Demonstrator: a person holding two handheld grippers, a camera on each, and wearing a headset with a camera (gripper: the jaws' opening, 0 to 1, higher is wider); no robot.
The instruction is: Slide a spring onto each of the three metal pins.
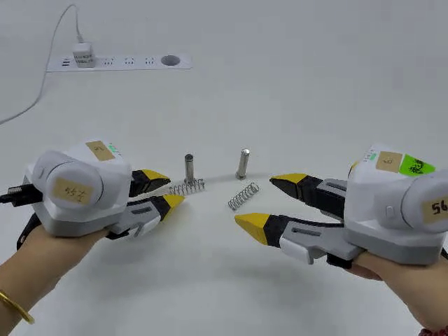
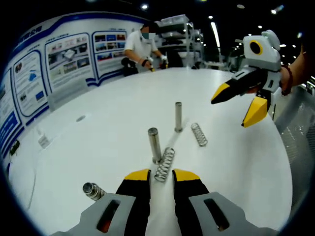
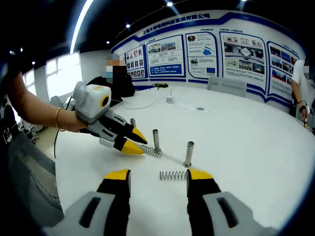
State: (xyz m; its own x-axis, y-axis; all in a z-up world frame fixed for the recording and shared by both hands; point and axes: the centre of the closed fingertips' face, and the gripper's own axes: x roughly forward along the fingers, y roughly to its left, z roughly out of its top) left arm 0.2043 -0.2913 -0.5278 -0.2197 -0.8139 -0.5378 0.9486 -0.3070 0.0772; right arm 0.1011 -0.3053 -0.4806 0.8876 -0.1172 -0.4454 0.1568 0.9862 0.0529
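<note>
Two metal pins stand upright mid-table, one on the left (image 1: 189, 168) and one on the right (image 1: 243, 163). A spring (image 1: 187, 187) lies at the left pin's foot, just ahead of the tips of my open left gripper (image 1: 166, 189). In the left gripper view that spring (image 2: 165, 163) points into the gap of the left gripper (image 2: 161, 176), untouched. A third pin (image 2: 93, 191) stands beside the left gripper. A second spring (image 1: 243, 196) lies free between the wide-open tips of my right gripper (image 1: 255, 201); in the right gripper view the spring (image 3: 173, 175) sits in the right gripper's (image 3: 158, 176) gap.
A white power strip (image 1: 119, 61) with a plugged charger and cable lies at the far left of the white table (image 1: 315, 84). People work at the table's far end (image 2: 142, 44). A mesh chair back (image 3: 29, 187) stands off the table's near edge.
</note>
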